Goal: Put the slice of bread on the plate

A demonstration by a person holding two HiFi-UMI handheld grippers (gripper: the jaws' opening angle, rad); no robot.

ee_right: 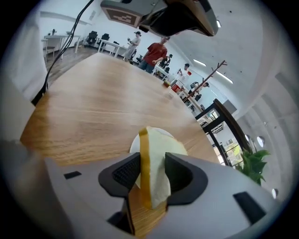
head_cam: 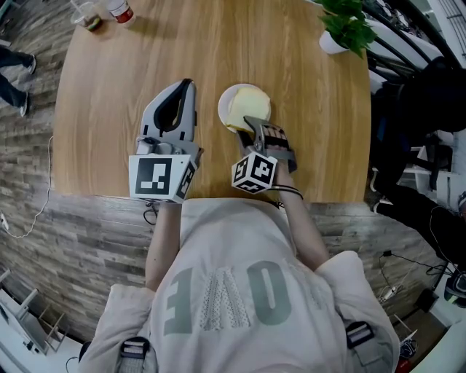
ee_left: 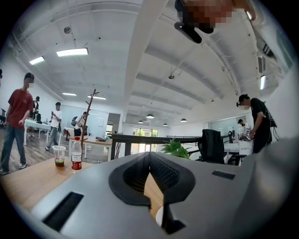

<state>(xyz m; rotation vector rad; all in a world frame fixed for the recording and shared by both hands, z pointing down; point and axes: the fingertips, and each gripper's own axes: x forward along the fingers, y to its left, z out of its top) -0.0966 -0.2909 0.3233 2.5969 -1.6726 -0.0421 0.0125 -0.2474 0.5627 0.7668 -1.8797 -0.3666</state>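
A pale slice of bread (ee_right: pixel 156 172) with a brown crust stands on edge between the jaws of my right gripper (ee_right: pixel 150 158). It leans on the right pad, with a gap showing at the left pad, so the jaws stand open round it. Its far end is over the small white plate (ee_right: pixel 134 144). In the head view the bread (head_cam: pixel 249 105) lies across the plate (head_cam: pixel 223 103), with the right gripper (head_cam: pixel 251 125) at its near edge, tilted down. My left gripper (head_cam: pixel 187 84) rests level to the left of the plate, its tips (ee_left: pixel 149 156) together on nothing.
On the round wooden table (head_cam: pixel 109 109), a red-labelled bottle (head_cam: pixel 120 10) and a plastic cup (head_cam: pixel 87 16) stand at the far left edge. A potted plant (head_cam: pixel 346 25) stands at the far right. People stand beyond the table on both sides.
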